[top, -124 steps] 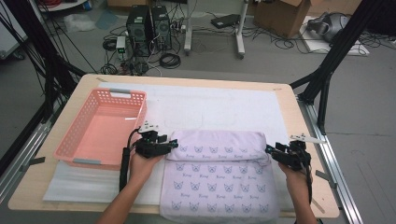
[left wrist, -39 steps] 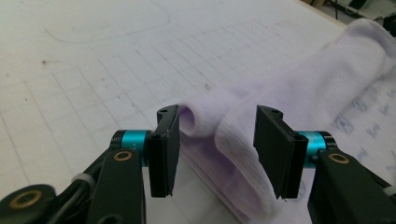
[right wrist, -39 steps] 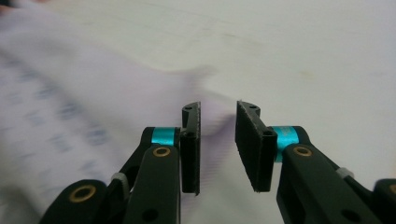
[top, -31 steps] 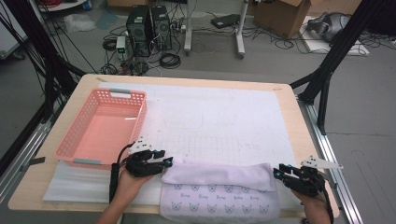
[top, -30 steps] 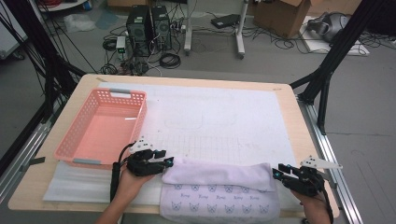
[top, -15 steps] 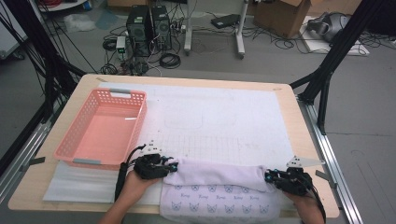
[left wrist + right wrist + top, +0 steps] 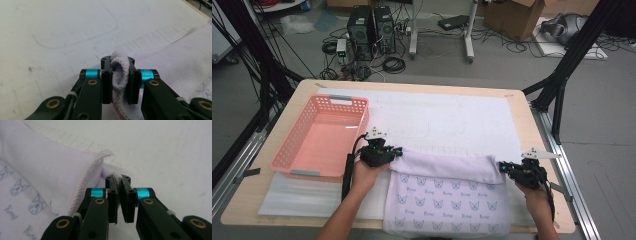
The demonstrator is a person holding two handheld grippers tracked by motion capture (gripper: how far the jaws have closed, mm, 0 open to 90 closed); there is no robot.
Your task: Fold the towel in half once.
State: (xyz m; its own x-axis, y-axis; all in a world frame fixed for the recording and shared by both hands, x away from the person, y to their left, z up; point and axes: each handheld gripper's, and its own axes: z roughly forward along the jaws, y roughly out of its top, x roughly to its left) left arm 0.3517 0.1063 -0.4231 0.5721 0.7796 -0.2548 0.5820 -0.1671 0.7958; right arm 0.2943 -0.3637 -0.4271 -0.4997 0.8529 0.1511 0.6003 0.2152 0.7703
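Folding the towel [image 7: 447, 195], midway
Both the left claw [image 7: 396, 153] and right claw [image 7: 504, 168] are pinching folded-edge corners; one fold done, further folding remaining.

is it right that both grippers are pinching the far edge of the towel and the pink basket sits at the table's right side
Not quite. Both the left gripper and right gripper are shut on the towel, but the pink basket sits at the table's left side, beside the left gripper, as the high view shows.

One lilac towel [image 7: 447, 197] and one pink basket [image 7: 319, 140] are lying on one table [image 7: 522, 107], two grippers working there.
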